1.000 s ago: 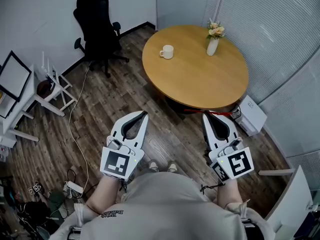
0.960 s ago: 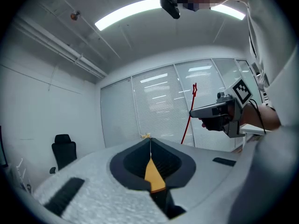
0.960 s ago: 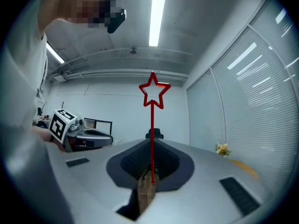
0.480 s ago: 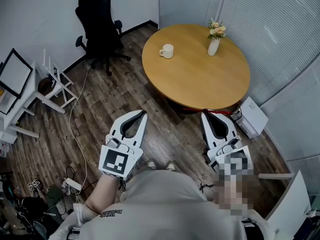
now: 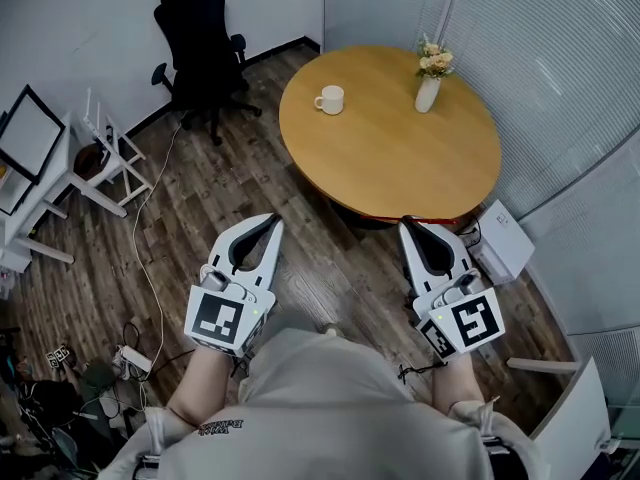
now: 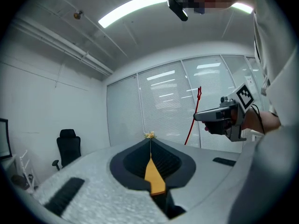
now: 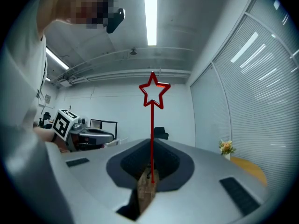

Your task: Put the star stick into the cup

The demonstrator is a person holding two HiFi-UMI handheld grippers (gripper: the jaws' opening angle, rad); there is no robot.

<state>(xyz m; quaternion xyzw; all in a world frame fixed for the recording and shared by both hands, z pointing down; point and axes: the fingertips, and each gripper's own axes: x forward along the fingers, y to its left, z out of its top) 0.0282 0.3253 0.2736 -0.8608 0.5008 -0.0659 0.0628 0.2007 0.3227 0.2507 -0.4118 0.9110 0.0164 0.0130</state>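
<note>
Our left gripper shifted slightly leftward, fingers together, empty; right gripper fingers clamp the star stick; cup waits far off on the counter, delivery ahead

Right gripper view: the lower end of the star stick is buried between the closed jaws of the right tongs; grip depth not readable.

Head view: the stick is too thin to pick out at the near edge of the surface. Cup, far-left part of the surface: interior too small to judge.

Left gripper view: the body of the left tongs hides most of the surface; only a sliver shows, with the flowers above it. The star head is too small to resolve here.
</note>
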